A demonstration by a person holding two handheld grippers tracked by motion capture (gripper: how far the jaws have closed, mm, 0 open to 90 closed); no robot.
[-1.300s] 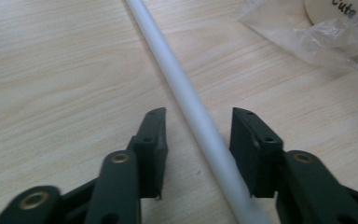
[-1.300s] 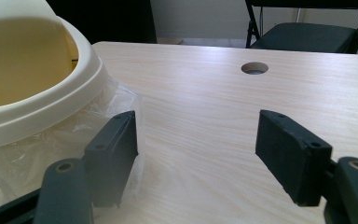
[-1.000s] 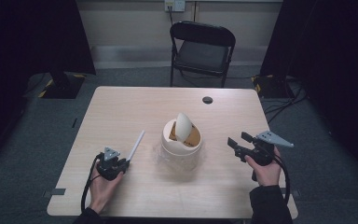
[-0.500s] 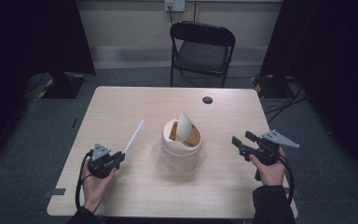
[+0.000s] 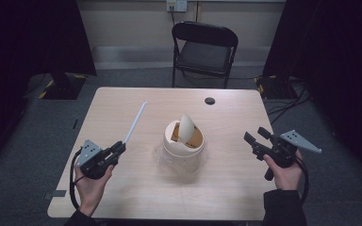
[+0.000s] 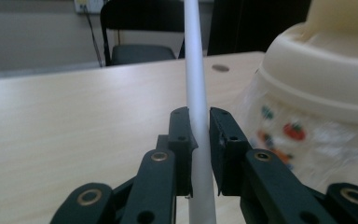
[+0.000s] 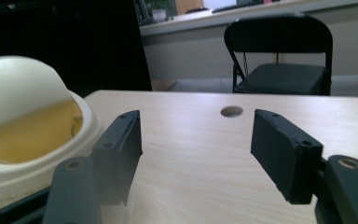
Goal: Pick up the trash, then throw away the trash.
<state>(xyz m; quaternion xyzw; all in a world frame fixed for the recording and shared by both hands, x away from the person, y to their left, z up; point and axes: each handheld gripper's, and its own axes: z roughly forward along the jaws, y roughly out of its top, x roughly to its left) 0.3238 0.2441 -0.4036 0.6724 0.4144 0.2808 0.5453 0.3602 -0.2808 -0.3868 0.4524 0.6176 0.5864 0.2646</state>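
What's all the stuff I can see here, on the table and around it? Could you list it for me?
straw: one, white, clamped in the left gripper, slanting away over the table's left half
cup: one, clear with small printed pictures, cream lid with its flap standing open, middle of the table
table: one, light wood, with a round hole near its far edge
folding chair: one, black, behind the table
wall socket: one, pale, on the wall behind the chair
left gripper: one, black, shut on the straw, held in the person's left hand
right gripper: one, black, jaws apart with nothing between them, held in the person's right hand
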